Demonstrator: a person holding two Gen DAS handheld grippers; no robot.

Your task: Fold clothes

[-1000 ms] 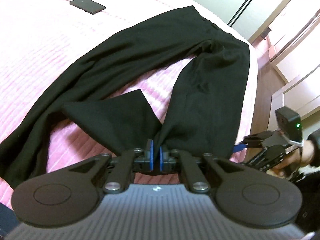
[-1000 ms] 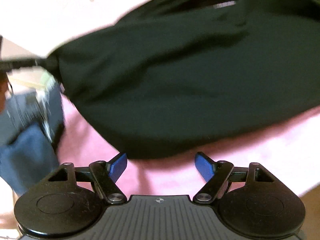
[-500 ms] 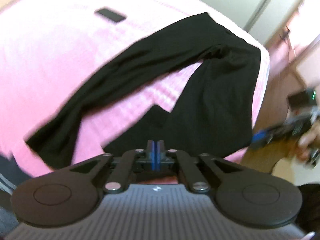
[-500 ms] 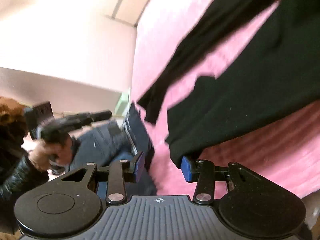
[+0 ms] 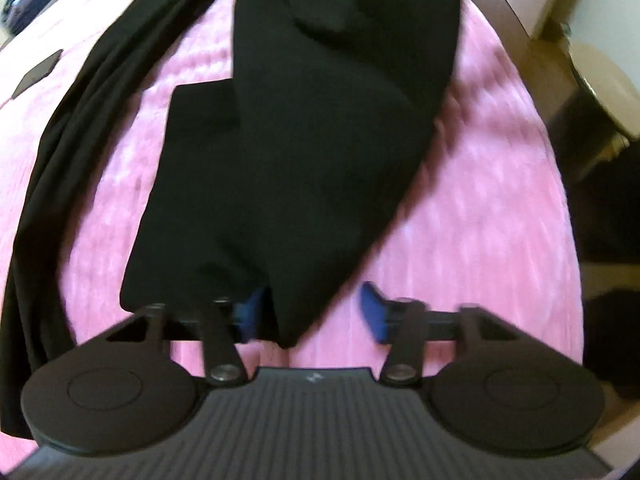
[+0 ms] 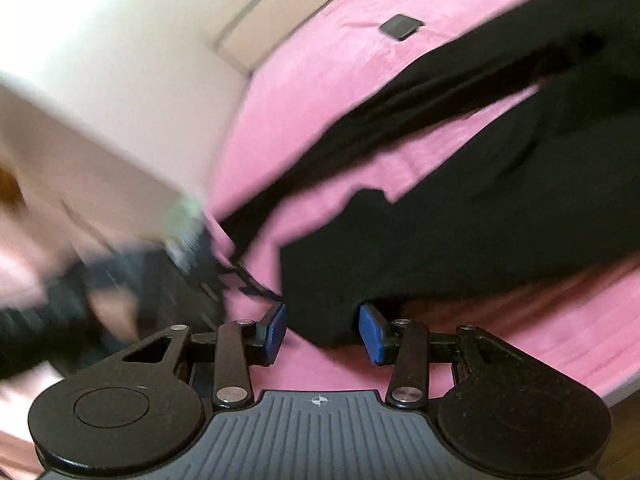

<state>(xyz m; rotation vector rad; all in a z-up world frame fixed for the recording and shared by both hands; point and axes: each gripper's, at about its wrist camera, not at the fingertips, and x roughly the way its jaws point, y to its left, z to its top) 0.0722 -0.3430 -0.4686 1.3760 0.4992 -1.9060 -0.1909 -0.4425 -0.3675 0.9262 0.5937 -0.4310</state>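
Black trousers (image 5: 312, 128) lie spread on a pink bedspread (image 5: 480, 208). One leg is folded over on itself, and its hem corner lies between the blue pads of my left gripper (image 5: 310, 312), whose jaws stand open. The other leg (image 5: 68, 152) runs along the left. In the right wrist view the trousers (image 6: 480, 200) reach down to my right gripper (image 6: 324, 330), which is open with a hem corner lying between its pads. The left gripper (image 6: 244, 276) shows blurred at the left there.
A dark phone (image 5: 36, 74) lies on the bedspread at the left; it also shows in the right wrist view (image 6: 400, 26). The bed edge and wooden furniture (image 5: 592, 92) are at the right. A white wall (image 6: 100, 60) is left of the bed.
My left gripper has opened and let go of the trouser hem, after carrying it over the bed. My right gripper has swung round and come up to the hem corner.
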